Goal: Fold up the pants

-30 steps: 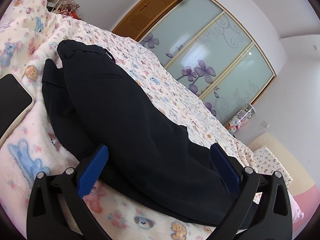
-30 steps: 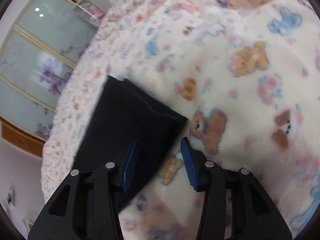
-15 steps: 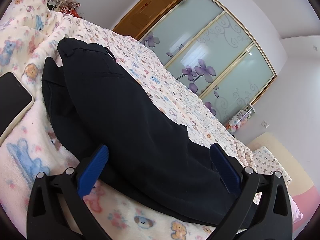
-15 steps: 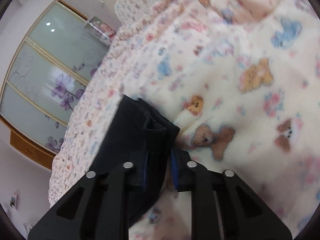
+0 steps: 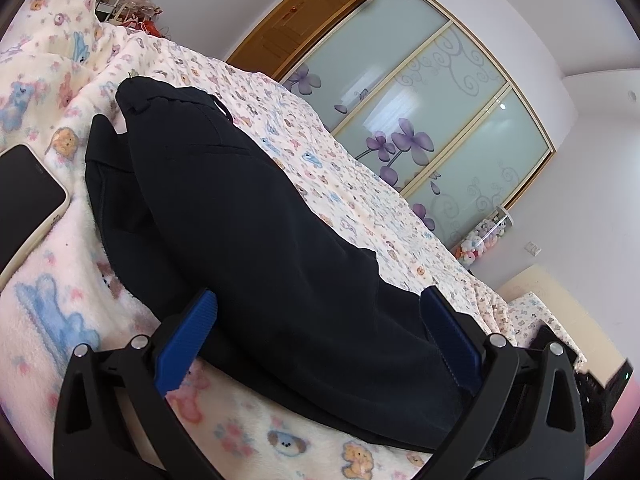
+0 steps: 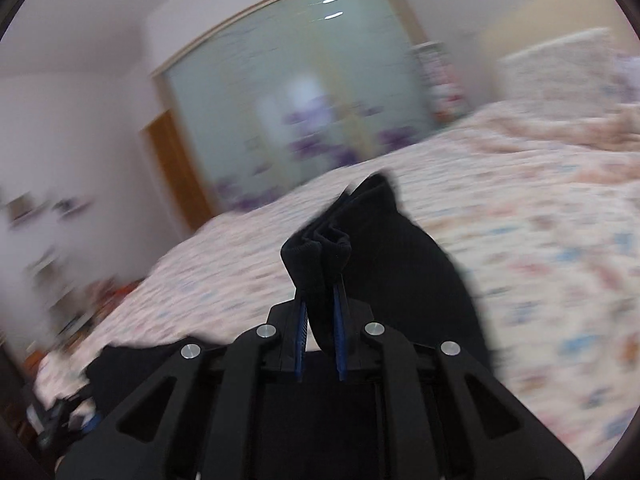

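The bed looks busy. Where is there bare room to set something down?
Free: the printed bedspread between the dark pants and the wardrobe's sliding doors. Crowded: the near side, where a phone lies beside the pants, the open left gripper straddles them, and the right gripper pinches their cuffs.

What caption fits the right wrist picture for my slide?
Right claw shut on dark pants, lifting the bunched end above the patterned bed.
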Demonstrator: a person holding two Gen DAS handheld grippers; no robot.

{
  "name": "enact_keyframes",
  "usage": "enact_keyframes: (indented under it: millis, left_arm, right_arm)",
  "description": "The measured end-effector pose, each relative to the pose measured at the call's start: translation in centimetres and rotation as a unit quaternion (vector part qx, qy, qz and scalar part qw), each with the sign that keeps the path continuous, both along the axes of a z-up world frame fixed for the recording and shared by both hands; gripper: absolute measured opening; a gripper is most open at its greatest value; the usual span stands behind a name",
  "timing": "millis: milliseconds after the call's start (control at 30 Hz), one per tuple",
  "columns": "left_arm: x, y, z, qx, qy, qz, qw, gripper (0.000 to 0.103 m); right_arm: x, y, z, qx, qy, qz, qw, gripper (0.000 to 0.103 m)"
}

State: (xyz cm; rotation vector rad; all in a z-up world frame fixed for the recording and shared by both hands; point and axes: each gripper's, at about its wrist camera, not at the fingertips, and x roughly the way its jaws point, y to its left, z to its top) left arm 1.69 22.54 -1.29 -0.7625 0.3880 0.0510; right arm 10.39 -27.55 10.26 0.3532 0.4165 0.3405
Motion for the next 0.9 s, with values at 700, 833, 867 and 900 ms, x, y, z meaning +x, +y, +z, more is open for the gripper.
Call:
enact_keyframes:
  millis: [700, 833, 867, 900]
  left_arm:
    - [-0.6, 0.1, 0.2, -0.007, 0.000, -0.015, 0.9999, 0.101]
    - [-0.7, 0.6, 0.3, -0.023, -0.001, -0.014, 0.9996, 0.101]
    - [-0.8, 0.8, 0.3, -0.027, -0.002, -0.014, 0.9995, 0.101]
    - [-0.9, 0.9, 0.4, -0.033, -0.003, -0.013, 0.9994, 0.101]
  right_arm:
    - [1.3, 16.4, -10.2, -0.194, 0.170, 0.172, 0.951, 0.027]
    - [-0.4, 18.0, -9.6, -0.210, 0.150, 0.211, 0.943, 0.068]
    - [-0.9, 18.5, -9.5, -0.226, 0.132, 0.215, 0.941, 0.068]
    - [-1.4, 18.9, -9.4, -0.235, 0.116, 0.216, 0.940, 0.068]
